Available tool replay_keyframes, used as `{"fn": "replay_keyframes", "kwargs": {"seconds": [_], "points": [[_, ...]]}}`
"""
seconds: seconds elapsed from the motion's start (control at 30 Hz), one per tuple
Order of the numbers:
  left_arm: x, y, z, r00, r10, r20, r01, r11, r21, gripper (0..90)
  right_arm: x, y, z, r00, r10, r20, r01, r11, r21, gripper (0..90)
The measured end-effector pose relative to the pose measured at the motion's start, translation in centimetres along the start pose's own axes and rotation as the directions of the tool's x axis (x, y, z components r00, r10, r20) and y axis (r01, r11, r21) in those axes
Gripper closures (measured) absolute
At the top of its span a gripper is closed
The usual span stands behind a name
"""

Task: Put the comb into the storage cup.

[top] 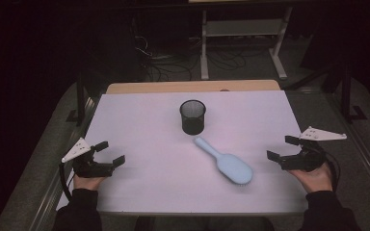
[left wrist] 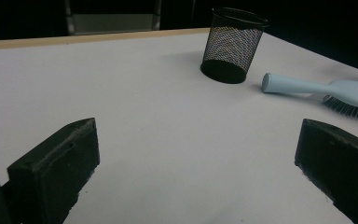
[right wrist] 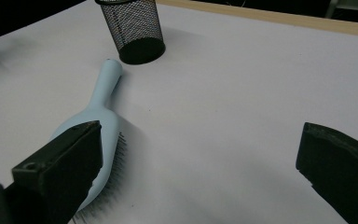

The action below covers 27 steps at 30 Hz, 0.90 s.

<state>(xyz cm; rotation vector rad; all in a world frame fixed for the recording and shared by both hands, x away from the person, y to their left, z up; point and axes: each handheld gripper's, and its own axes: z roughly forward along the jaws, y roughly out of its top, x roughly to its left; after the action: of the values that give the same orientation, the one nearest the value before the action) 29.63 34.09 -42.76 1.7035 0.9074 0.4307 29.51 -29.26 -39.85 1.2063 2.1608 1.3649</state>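
- The white surface point(top: 139, 192) spans the middle of the high view; its far edge shows a strip of bare wood at the upper centre, and its near edge runs along the bottom of the frame between the person's two sleeves.
- The left tool point(top: 110, 152) sits at the lower left of the high view, close to the left edge of the surface, jaws spread wide and holding nothing.
- The right tool point(top: 282, 147) sits at the lower right, close to the right edge, likewise released with nothing between its jaws.
- Between the two tools lies a broad stretch of bare surface; the left half of it carries no things.
- The light blue hairbrush point(top: 225, 162) lies right of centre in the high view, set diagonally, its handle pointing to the upper left and its oval head to the lower right.
- In the right gripper view the hairbrush point(right wrist: 100, 123) lies bristles down and partly on its side, dark bristles showing under its edge, its head just behind the left jaw.
- The black mesh cup point(top: 192, 117) stands upright at the centre, just beyond the handle tip, not touching it.
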Motion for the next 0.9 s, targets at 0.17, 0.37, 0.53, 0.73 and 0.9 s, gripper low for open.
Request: {"fn": "replay_keyframes", "kwargs": {"seconds": [0.17, 0.37, 0.53, 0.73, 0.9], "points": [[0.0, 0.0, 0.0, 1.0, -0.003, 0.001, 0.003, 1.0, 0.001, 0.0, 0.2, 1.3, 0.2, 0.9997, -0.021, -0.011, 0.021, 1.0, 0.016, 0.1], [0.1, 0.0, 0.0, 1.0, -0.007, 0.005, 0.007, 1.0, -0.003, 0.0, 0.5, 2.3, 0.4, 0.9992, -0.036, -0.019, 0.036, 0.999, 0.028, 0.1], [0.1, 0.0, 0.0, 1.0, -0.008, 0.005, 0.008, 1.0, -0.005, 0.0, 0.7, 3.2, 0.6, 0.9983, -0.048, -0.034, 0.049, 0.998, 0.036, 0.1], [0.1, 0.0, 0.0, 1.0, -0.002, 0.006, 0.002, 1.0, 0.0, 0.0, 1.0, 4.0, 1.0, 0.9972, -0.061, -0.044, 0.063, 0.997, 0.048, 0.1], [0.0, -0.1, 0.1, 0.9999, 0.002, 0.011, -0.002, 1.0, 0.007, 0.0, 1.1, 4.5, 1.4, 0.996, -0.07, -0.055, 0.074, 0.995, 0.062, 0.1]]}}
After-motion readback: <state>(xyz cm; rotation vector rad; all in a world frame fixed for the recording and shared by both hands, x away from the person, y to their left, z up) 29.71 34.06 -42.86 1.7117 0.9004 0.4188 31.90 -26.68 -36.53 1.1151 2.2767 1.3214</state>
